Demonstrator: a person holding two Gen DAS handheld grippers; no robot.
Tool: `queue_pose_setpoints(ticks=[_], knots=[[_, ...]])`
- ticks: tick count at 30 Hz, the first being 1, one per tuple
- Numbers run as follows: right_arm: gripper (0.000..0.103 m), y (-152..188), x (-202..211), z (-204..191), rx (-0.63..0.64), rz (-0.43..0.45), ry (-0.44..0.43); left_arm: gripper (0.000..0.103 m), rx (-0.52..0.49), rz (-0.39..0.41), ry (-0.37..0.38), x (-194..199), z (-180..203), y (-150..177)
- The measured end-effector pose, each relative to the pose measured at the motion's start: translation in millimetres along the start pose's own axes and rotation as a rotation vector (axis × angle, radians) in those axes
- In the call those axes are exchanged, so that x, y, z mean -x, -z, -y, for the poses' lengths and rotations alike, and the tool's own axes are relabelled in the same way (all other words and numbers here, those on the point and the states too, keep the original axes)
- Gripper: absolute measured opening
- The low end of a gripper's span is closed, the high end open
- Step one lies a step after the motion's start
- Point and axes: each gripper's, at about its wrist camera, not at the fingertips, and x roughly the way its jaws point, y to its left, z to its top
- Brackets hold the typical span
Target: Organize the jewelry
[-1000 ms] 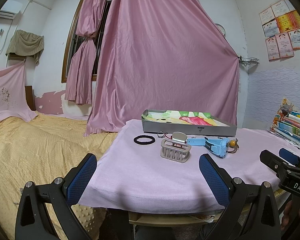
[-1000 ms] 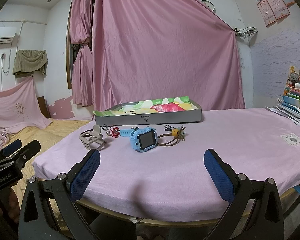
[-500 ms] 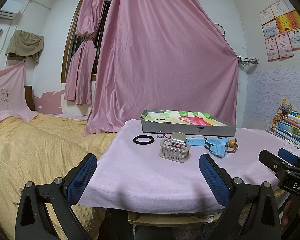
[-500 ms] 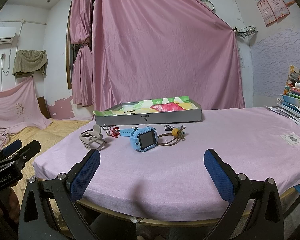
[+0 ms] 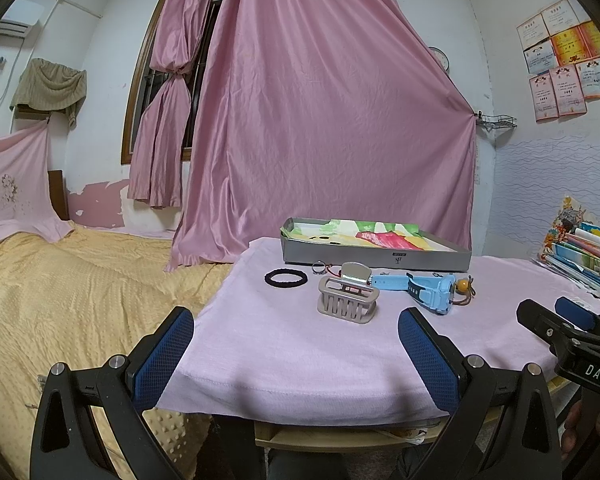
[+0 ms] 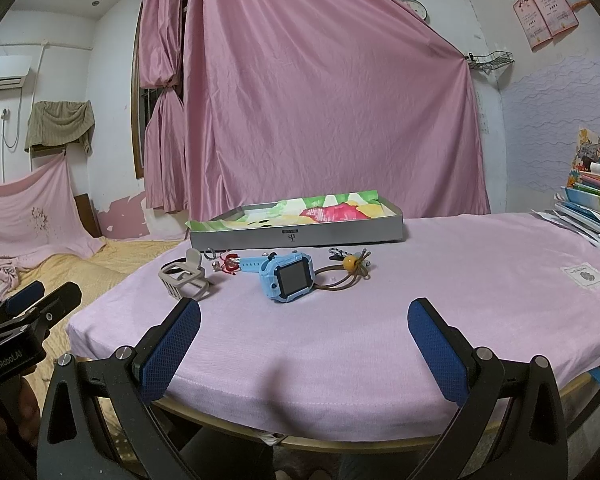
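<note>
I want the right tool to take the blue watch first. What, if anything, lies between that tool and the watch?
Nothing visible does. The right tool is open at the table's near edge, and only bare pink cloth lies between it and the blue watch. The beige hair claw sits off to the left.

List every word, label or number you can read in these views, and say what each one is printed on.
"DAS": on the black body of the right gripper, seen from the left wrist; the rest is cut off.
"GenRobot.AI": on the body of the left gripper, seen from the right wrist.
Logo on the grey tray: too small to read.
Certificates on the wall: too blurred.
White tag on the pink cloth: unreadable.
</note>
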Motion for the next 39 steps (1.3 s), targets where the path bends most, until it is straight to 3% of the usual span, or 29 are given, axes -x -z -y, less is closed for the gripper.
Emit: queue_pose_setpoints(ticks=[39], knots=[[0.102, 4.1, -7.9, 4.9, -0.015, -0.004, 0.007, 0.103, 0.021, -0.022, -0.002, -4.4, 7.1, 5.5]])
